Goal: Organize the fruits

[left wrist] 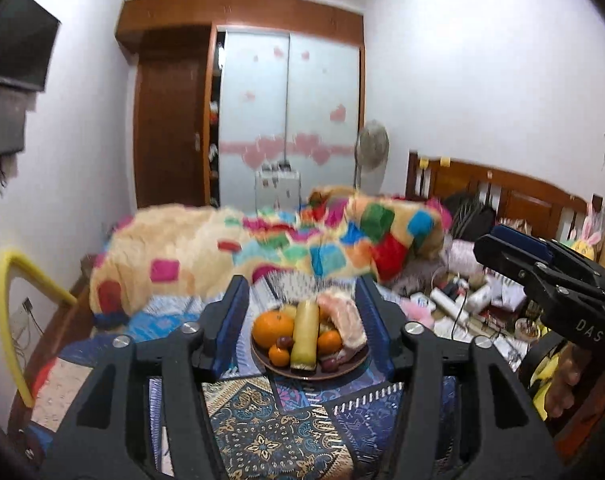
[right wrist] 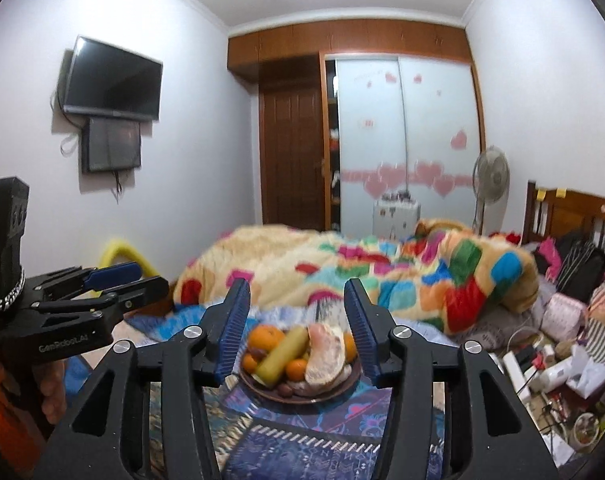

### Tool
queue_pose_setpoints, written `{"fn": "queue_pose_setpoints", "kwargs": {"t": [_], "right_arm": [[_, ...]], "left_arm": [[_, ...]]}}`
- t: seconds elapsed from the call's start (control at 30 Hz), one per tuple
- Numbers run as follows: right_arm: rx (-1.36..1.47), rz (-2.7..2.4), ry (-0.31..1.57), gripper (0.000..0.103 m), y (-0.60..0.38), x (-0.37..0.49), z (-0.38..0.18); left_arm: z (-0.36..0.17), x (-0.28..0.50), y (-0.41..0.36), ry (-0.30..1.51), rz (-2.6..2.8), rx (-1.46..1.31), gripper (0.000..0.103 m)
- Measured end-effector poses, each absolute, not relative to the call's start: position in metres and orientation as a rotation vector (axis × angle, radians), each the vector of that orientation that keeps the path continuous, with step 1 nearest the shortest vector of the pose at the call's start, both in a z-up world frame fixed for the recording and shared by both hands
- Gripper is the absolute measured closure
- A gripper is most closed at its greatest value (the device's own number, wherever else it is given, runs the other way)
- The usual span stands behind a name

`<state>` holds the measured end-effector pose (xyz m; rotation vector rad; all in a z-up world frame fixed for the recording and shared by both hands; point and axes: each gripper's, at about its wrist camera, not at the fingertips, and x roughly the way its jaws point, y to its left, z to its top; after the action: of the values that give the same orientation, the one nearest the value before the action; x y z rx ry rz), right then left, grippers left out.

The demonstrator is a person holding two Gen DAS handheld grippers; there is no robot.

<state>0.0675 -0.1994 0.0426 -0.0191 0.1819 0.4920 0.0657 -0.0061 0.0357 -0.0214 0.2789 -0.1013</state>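
Note:
A brown plate (left wrist: 286, 372) of fruit sits on a patterned cloth on the bed. It holds a large orange (left wrist: 272, 329), a long yellow-green fruit (left wrist: 305, 336), a peeled pomelo piece (left wrist: 344, 326), small oranges and dark small fruits. My left gripper (left wrist: 302, 320) is open and empty, framing the plate from above and in front. My right gripper (right wrist: 298, 324) is open and empty, also framing the plate (right wrist: 298, 394). Each gripper shows in the other's view: the right gripper (left wrist: 542, 276) at the right edge, the left gripper (right wrist: 102, 292) at the left edge.
A colourful quilt (left wrist: 262, 248) is heaped behind the plate. Clutter of cables, bottles and bags (left wrist: 470, 300) lies to the right by the wooden headboard (left wrist: 502, 192). A yellow frame (left wrist: 10, 300) stands at the left. A fan (left wrist: 372, 148) and wardrobe (left wrist: 286, 120) are behind.

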Motion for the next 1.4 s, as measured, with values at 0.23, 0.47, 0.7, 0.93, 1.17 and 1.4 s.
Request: {"fn": "queue_pose_setpoints", "kwargs": {"t": [0.23,0.47,0.7,0.93,1.17,1.4], "right_arm": [[0.02,0.487,0.107,0.042,-0.204,0.022,0.056],[0.03,0.439,0.089,0.014,-0.205,0.007,0.05],[0.021,0.409,0.067,0.0,-0.209,-0.007,0.048],[0.008,0.411,0.073,0.0,-0.207,-0.012,0.043],[0.015,0.41,0.083,0.0,-0.209,-0.012,0.042],[0.01,0.407,0.079,0.0,-0.208,-0.014,0.043]], "left_arm": [[0.057,0.003,-0.012,0.17,-0.08,-0.015,0.021],[0.058,-0.027,-0.016,0.13,-0.058,0.003,0.004],[0.051,-0.038,-0.014,0.126,-0.041,0.002,0.001],[0.046,-0.038,-0.017,0.134,-0.038,0.009,0.001],[0.047,-0.037,-0.019,0.129,-0.037,0.004,0.0],[0.048,-0.034,-0.017,0.132,-0.041,-0.01,0.0]]}}
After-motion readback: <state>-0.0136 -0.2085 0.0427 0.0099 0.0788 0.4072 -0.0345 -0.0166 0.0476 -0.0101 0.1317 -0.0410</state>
